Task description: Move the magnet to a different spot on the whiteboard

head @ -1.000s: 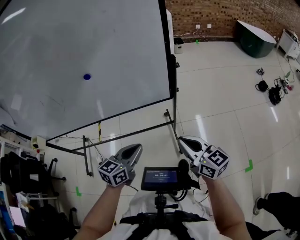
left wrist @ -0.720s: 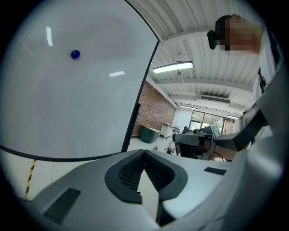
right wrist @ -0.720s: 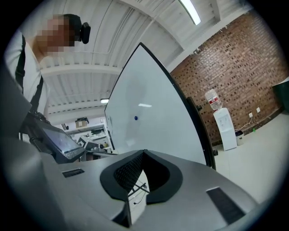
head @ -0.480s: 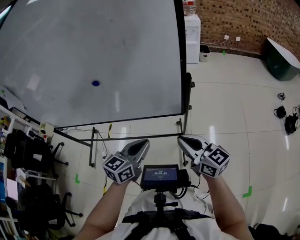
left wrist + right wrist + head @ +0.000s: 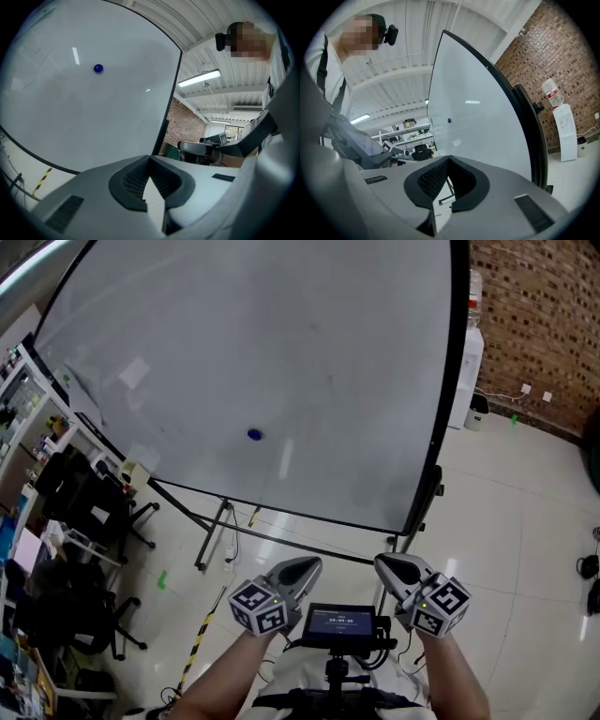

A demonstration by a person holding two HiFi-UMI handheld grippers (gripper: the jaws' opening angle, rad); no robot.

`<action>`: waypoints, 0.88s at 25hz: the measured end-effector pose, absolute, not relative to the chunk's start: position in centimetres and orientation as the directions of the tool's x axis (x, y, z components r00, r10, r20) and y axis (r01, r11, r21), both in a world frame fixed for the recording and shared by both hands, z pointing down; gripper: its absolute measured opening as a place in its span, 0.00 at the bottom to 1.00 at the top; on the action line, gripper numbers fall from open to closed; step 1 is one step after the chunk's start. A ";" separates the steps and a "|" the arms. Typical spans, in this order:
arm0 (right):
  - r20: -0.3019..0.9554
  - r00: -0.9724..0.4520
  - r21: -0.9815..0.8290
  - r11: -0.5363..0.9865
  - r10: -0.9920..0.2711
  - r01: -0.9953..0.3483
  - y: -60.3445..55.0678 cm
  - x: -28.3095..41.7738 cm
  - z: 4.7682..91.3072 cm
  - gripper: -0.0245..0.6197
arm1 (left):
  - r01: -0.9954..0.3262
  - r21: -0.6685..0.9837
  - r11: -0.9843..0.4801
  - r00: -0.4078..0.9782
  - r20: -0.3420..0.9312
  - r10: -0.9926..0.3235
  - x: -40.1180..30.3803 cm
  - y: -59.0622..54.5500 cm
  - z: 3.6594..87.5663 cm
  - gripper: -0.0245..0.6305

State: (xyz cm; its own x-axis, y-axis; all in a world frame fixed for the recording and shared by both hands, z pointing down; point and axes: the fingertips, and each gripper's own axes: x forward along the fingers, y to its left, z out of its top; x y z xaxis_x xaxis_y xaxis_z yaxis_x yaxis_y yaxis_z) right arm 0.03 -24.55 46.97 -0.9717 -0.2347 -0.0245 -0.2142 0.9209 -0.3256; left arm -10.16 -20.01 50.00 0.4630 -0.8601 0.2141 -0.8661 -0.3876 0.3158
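Left hand-held gripper [image 5: 309, 568] is hanging low in front of the person, jaws pressed together, pinching nothing. Right hand-held gripper [image 5: 386, 566] is sitting just beside it, jaws also pressed together, nothing between them. A small screen [image 5: 342, 622] is sitting between the two. Both grippers are pointing toward the whiteboard [image 5: 281, 343] and staying well apart from it.

The blue magnet [image 5: 254, 435] is sticking to the whiteboard's lower middle, alone on the surface, far from both grippers. In the left gripper view it is showing high on the board, upper left of the jaws; in the right gripper view it is showing as a tiny dot above the jaws.

The whiteboard is standing tilted on a black frame on the tiled floor [image 5: 525, 521].

Containers: a water dispenser [image 5: 468, 381] is standing right of the board, carrying a bottle [image 5: 475, 289] on top; fill level cannot be told. A small bin [image 5: 478, 412] is sitting beside it, contents not showing. Shelves [image 5: 21, 399] at left are holding small items, too blurry to name. Black office chairs [image 5: 89, 502] are standing near them.
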 end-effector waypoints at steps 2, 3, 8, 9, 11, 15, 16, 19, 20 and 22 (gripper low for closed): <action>-0.031 -0.978 -0.321 0.928 -0.207 -0.187 -24.7 -0.4 46.6 0.09 | -0.873 0.327 -0.362 0.441 0.213 -0.872 -10.4 -20.0 50.0 0.05; -0.032 -0.980 -0.322 0.931 -0.194 -0.174 -24.8 -0.6 46.6 0.09 | -0.876 0.336 -0.345 0.428 0.212 -0.879 -10.6 -19.9 50.2 0.05; -0.016 -0.991 -0.325 0.938 -0.136 -0.123 -25.3 -1.7 46.8 0.09 | -0.886 0.378 -0.269 0.363 0.203 -0.909 -11.6 -19.8 50.2 0.05; -0.018 -0.992 -0.326 0.939 -0.126 -0.113 -25.5 -1.9 46.7 0.09 | -0.888 0.380 -0.259 0.352 0.197 -0.915 -11.8 -19.9 49.9 0.05; -0.026 -0.994 -0.326 0.941 -0.110 -0.096 -25.8 -2.5 46.5 0.09 | -0.893 0.380 -0.241 0.330 0.191 -0.924 -12.3 -19.7 49.3 0.05; -0.053 -0.995 -0.324 0.944 -0.087 -0.065 -26.0 -3.8 45.8 0.09 | -0.908 0.369 -0.198 0.284 0.194 -0.939 -13.8 -19.0 48.9 0.05; -0.057 -0.995 -0.323 0.944 -0.082 -0.059 -26.0 -4.0 45.7 0.09 | -0.911 0.367 -0.189 0.275 0.196 -0.941 -14.0 -18.9 48.9 0.05; -0.062 -0.995 -0.324 0.945 -0.078 -0.053 -25.9 -4.4 45.7 0.09 | -0.923 0.343 -0.175 0.254 0.199 -0.947 -14.7 -18.7 48.7 0.05; -0.064 -0.995 -0.323 0.945 -0.080 -0.055 -26.1 -4.5 45.7 0.09 | -0.930 0.325 -0.173 0.246 0.198 -0.949 -15.1 -18.8 48.4 0.05; -0.068 -0.994 -0.318 0.946 -0.089 -0.063 -26.4 -4.7 45.5 0.09 | -0.945 0.280 -0.169 0.228 0.194 -0.954 -16.0 -19.3 47.8 0.05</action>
State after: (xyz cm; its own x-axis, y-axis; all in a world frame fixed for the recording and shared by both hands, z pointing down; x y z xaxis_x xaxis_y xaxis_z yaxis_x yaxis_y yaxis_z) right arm -4.73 -26.42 45.46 -0.9937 -0.0890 -0.0684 -0.0628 0.9461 -0.3177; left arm -16.01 -19.25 47.77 0.2283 -0.9541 0.1940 -0.9451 -0.1693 0.2795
